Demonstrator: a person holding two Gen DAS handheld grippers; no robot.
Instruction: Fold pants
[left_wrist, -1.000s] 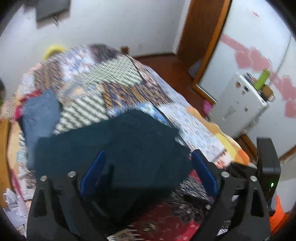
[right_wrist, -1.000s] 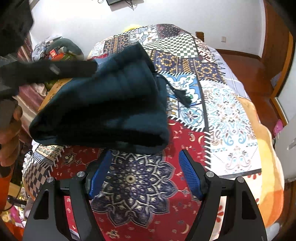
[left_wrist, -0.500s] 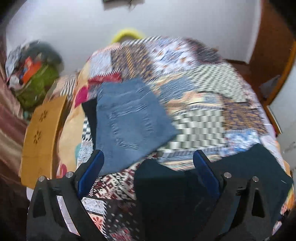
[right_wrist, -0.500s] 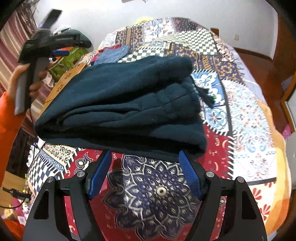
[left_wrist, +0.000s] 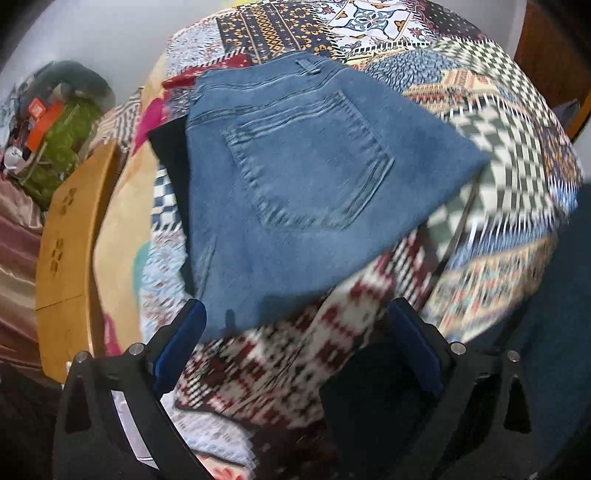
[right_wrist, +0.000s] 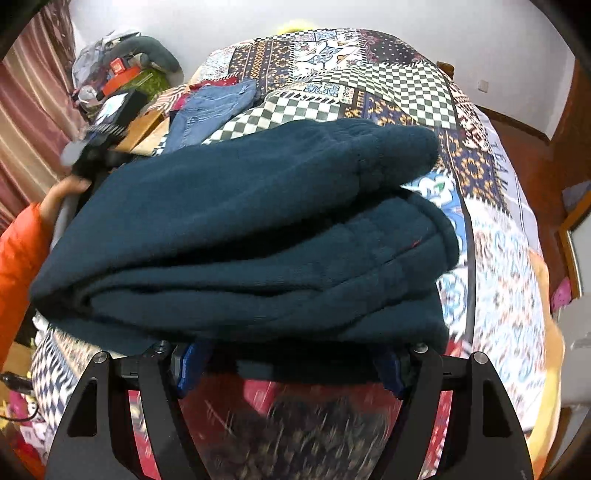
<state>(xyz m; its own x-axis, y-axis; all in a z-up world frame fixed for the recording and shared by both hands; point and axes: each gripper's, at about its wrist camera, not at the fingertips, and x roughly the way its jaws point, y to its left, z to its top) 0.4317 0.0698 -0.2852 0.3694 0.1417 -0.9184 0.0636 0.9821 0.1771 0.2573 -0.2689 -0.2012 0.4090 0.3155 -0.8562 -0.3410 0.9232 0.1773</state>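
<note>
Dark teal pants (right_wrist: 258, 236) lie folded in a thick stack on the patchwork bedspread (right_wrist: 388, 85). My right gripper (right_wrist: 290, 365) is open at the stack's near edge, and the fabric covers its blue fingertips. Folded blue jeans (left_wrist: 306, 177) rest on a black garment (left_wrist: 170, 155) farther up the bed. My left gripper (left_wrist: 297, 343) hovers open just short of the jeans, nothing between its blue pads (left_wrist: 181, 343). The teal pants (left_wrist: 565, 295) show at that view's right edge. A hand in an orange sleeve (right_wrist: 22, 251) holds the left gripper (right_wrist: 99, 144) beyond the stack.
A wooden board (left_wrist: 70, 236) runs along the bed's left side. Beyond it sits a pile of bags and clutter (left_wrist: 62, 140) against the wall. Wooden floor (right_wrist: 524, 147) and a door frame lie to the right of the bed.
The left gripper swung away from the teal pants and came down over the blue jeans. The right gripper moved forward until the teal stack's near edge covered its fingertips.
</note>
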